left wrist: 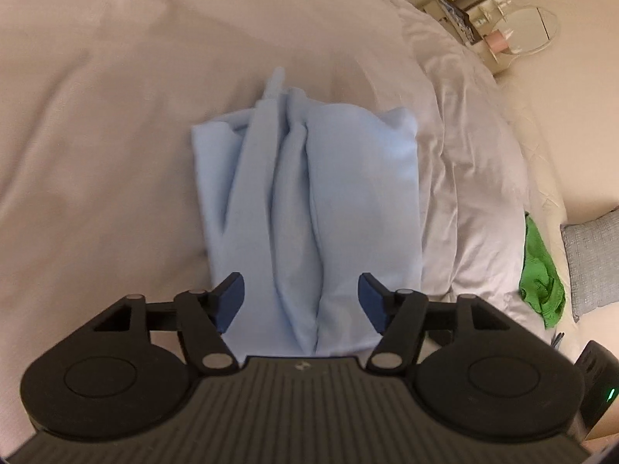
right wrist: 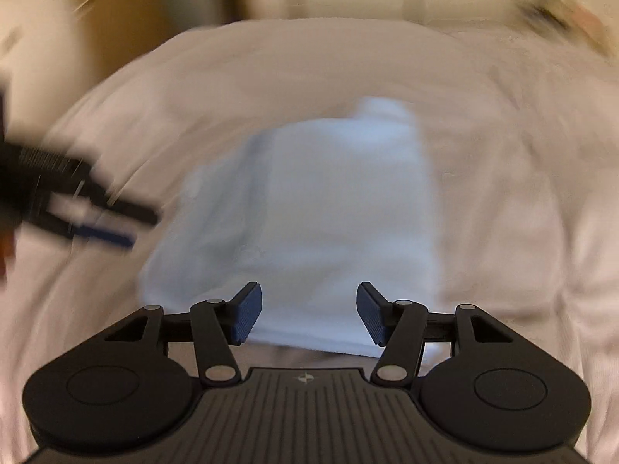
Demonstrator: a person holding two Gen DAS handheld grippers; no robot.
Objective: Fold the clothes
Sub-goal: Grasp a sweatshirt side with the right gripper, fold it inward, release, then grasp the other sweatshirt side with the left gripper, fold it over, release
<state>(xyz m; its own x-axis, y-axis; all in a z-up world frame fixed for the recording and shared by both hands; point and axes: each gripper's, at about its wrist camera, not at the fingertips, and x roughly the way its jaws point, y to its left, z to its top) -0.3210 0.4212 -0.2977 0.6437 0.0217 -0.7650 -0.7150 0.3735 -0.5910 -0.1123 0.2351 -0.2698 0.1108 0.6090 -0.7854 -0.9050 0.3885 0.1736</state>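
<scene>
The light blue garment [left wrist: 305,201] lies folded into a long, narrow bundle on the bed [left wrist: 96,135], near the middle of the pale cover. 3 or 4 lengthwise ridges run along its top, which suggests the sides are laid inward over the centre. A thin strip of the same fabric sticks out past the far end.

The left gripper [left wrist: 301,297] hangs above the near end of the bundle, tilted downward. Its jaws stand apart, with 1 blue pad over each side of the cloth; nothing is pinched between them. This placement reads as a release position: the fabric rests under its own weight and keeps its shape without support.

The right gripper [right wrist: 309,315] sits at another edge of the same bundle. Its jaws are also parted and grip nothing. Its view is heavily blurred, so fine contact cannot be judged. The left gripper appears there at the left edge, clear of the cloth.

A green garment [left wrist: 539,274] lies crumpled at the right side of the bed, beside a grey cushion [left wrist: 592,255], well apart from the blue bundle. Judged from this layout, the blue item is near completion, possibly needing 1 crosswise fold, and the green item remains unfolded.
</scene>
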